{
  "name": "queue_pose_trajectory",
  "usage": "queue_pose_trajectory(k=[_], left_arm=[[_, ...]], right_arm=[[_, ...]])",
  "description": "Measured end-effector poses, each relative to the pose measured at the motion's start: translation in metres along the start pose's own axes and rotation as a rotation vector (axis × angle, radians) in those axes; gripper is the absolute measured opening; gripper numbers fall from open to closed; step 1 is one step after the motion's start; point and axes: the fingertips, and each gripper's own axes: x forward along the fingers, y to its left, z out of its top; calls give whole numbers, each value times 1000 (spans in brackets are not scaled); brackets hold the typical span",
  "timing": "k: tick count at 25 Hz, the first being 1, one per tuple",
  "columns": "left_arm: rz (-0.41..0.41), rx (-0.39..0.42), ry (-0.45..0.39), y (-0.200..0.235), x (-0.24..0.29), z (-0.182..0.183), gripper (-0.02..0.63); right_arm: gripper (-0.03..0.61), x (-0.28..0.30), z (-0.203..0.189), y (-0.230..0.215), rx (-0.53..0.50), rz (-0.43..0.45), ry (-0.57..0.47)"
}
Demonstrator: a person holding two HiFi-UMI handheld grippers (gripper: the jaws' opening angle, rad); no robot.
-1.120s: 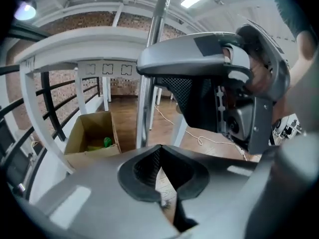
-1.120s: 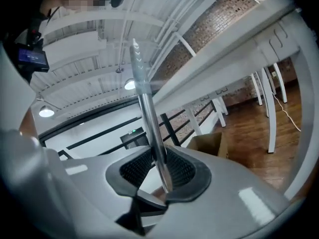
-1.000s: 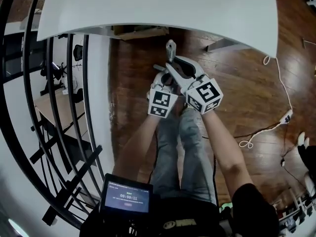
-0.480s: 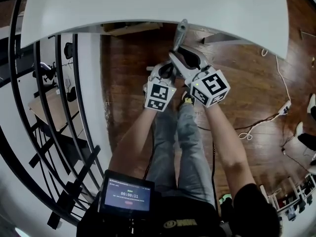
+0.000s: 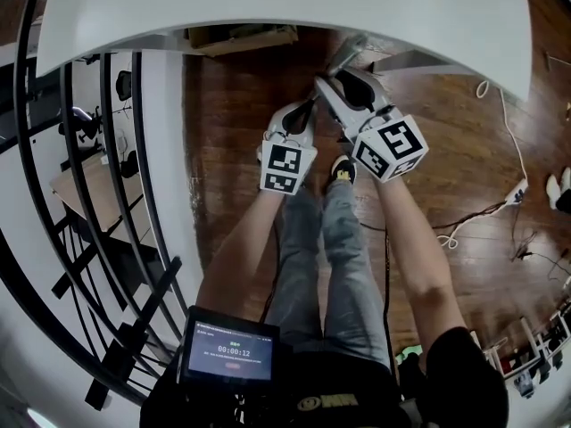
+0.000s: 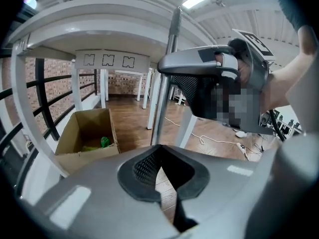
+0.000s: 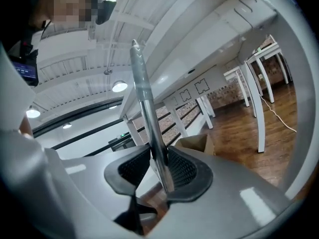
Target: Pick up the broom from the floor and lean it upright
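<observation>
1. The right tool [image 7: 155, 166] pinches the broom [image 7: 143, 93] by its metal handle. Its jaws have just been easing apart, with both pads touching the handle.
2. The broom stands nearly upright at the edge of the white tabletop [image 5: 285, 7].
3. The left tool [image 6: 158, 156] is pressed together, empty, just beside the right tool.

The head view is directed steeply down onto the left tongs [image 5: 308, 107], the right tongs [image 5: 332, 78] and the floor [image 5: 241, 132]. Each gripper view is set close behind its own tongs, facing forward. The broom handle [image 6: 167, 73] is shared by all three.
</observation>
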Motion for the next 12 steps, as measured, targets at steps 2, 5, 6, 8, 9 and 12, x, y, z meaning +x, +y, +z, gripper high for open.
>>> queue_pose_trajectory(k=[2, 5, 6, 8, 9, 12], left_arm=[[0, -5, -4, -2, 0, 0, 11], [-6, -9, -4, -6, -1, -2, 11], [-7, -8, -2, -7, -2, -2, 11], [-9, -6, 0, -7, -2, -3, 11], [-9, -6, 0, -7, -2, -3, 11], [1, -9, 0, -1, -3, -3, 11]], right_arm=[[132, 2, 2, 2, -34, 2, 5], [137, 4, 4, 6, -63, 14, 13], [141, 4, 4, 7, -70, 16, 16], [153, 4, 4, 8, -75, 15, 18], [153, 4, 3, 8, -76, 13, 16], [158, 4, -1, 6, -90, 6, 19]])
